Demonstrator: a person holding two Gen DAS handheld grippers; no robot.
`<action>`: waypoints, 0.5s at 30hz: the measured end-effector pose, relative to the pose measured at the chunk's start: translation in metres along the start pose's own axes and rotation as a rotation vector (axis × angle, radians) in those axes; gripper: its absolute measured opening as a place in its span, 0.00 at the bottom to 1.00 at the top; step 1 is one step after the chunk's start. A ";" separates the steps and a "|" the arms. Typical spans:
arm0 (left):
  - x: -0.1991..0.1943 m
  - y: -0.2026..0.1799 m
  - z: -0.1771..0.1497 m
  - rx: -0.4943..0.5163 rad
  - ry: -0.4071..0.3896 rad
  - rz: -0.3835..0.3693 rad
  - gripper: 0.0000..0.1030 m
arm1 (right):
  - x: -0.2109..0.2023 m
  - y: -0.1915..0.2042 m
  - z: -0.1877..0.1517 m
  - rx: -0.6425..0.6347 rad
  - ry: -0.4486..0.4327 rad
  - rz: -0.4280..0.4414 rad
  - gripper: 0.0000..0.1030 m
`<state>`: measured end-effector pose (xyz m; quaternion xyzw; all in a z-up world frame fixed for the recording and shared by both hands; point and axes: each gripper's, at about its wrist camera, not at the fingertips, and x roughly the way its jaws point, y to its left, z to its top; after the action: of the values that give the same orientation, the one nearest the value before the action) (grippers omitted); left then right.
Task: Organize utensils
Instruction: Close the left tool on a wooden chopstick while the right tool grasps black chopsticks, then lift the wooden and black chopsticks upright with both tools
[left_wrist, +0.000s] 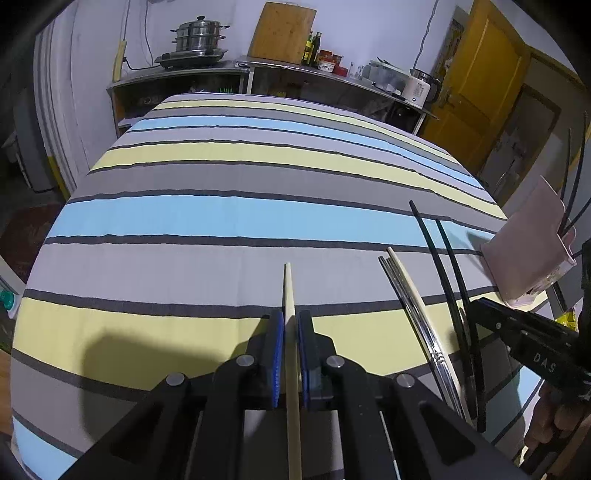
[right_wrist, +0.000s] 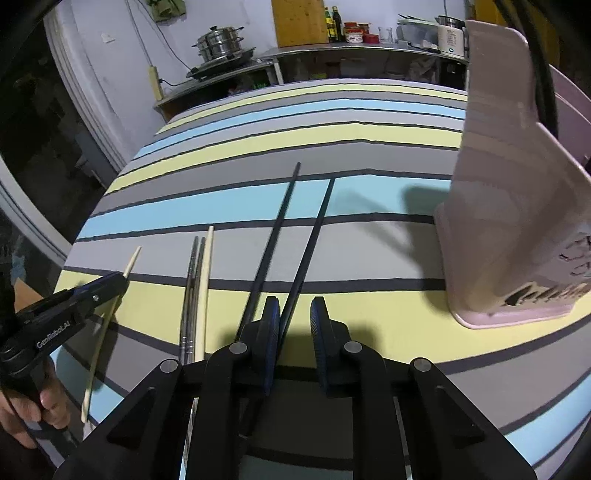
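Note:
My left gripper (left_wrist: 291, 325) is shut on a pale wooden chopstick (left_wrist: 289, 291) that runs between its blue pads; it shows at the left of the right wrist view (right_wrist: 96, 347). My right gripper (right_wrist: 294, 314) is open over the near ends of two black chopsticks (right_wrist: 273, 236), one lying between its jaws. A metal chopstick pair (right_wrist: 192, 280) and another pale chopstick (right_wrist: 205, 280) lie left of them. A pink utensil holder (right_wrist: 509, 192) stands at the right with black chopsticks in it.
The table wears a striped cloth (left_wrist: 221, 218) in grey, blue and yellow. Behind it stand steel counters with a steamer pot (left_wrist: 199, 37), a cutting board (left_wrist: 282, 31), bottles and a kettle. A yellow door (left_wrist: 480, 81) is at the right.

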<state>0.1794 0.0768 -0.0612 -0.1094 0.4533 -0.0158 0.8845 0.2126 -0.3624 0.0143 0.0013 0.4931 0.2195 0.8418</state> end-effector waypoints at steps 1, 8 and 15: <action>0.000 0.000 0.000 0.001 0.000 0.001 0.07 | 0.001 0.000 0.002 0.000 0.006 -0.004 0.17; 0.003 -0.013 -0.002 0.106 -0.006 0.049 0.10 | 0.018 0.004 0.026 -0.019 0.014 -0.035 0.17; 0.007 -0.024 -0.002 0.201 -0.016 0.111 0.10 | 0.030 0.008 0.041 -0.044 0.010 -0.076 0.09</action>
<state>0.1834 0.0519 -0.0627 0.0051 0.4477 -0.0114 0.8941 0.2559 -0.3359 0.0123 -0.0372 0.4920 0.1981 0.8469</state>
